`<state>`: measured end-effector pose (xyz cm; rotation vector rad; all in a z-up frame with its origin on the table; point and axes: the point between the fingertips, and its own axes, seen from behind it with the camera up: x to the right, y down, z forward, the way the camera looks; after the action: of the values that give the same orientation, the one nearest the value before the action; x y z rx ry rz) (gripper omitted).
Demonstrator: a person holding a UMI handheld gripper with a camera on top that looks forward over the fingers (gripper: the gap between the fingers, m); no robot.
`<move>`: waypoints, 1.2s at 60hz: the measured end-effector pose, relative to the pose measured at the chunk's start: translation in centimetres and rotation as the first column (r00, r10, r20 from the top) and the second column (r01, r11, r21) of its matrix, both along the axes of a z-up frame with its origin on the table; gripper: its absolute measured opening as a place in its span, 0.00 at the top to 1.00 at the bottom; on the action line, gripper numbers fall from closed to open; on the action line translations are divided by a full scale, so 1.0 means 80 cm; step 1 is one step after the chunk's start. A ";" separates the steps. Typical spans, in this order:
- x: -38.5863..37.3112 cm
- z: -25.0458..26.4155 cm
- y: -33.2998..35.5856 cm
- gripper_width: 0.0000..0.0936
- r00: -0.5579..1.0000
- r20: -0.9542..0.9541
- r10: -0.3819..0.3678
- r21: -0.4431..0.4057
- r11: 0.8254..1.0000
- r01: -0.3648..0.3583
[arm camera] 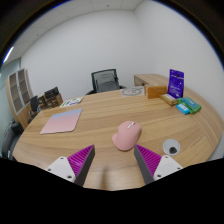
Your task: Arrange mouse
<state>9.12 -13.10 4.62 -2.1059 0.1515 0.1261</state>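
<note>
A pink mouse (125, 135) lies on the wooden table (100, 140), just ahead of my fingers and slightly to the right of the middle between them. A pink mouse mat (61, 122) lies farther off to the left. My gripper (114, 157) is open and empty, its two magenta pads (80, 159) spread wide above the table with bare wood between them. The mouse is not touched by either finger.
A white round object (171, 147) sits right of the mouse. Green packets (186, 105), a purple sign (176, 82) and a cardboard box (153, 85) stand at the far right. A black office chair (104, 80) is beyond the table; a plate (132, 91) and papers (71, 101) lie near the far edge.
</note>
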 end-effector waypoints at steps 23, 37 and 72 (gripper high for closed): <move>0.043 -0.055 0.125 0.12 0.998 -0.010 0.058 -0.059 0.997 -0.058; 0.025 -0.059 0.174 0.13 0.990 0.017 0.137 -0.056 0.989 -0.136; -0.103 0.047 0.243 0.57 0.970 0.098 0.223 0.036 0.973 -0.228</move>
<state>0.87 6.30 8.36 -2.0723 -0.1469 0.1648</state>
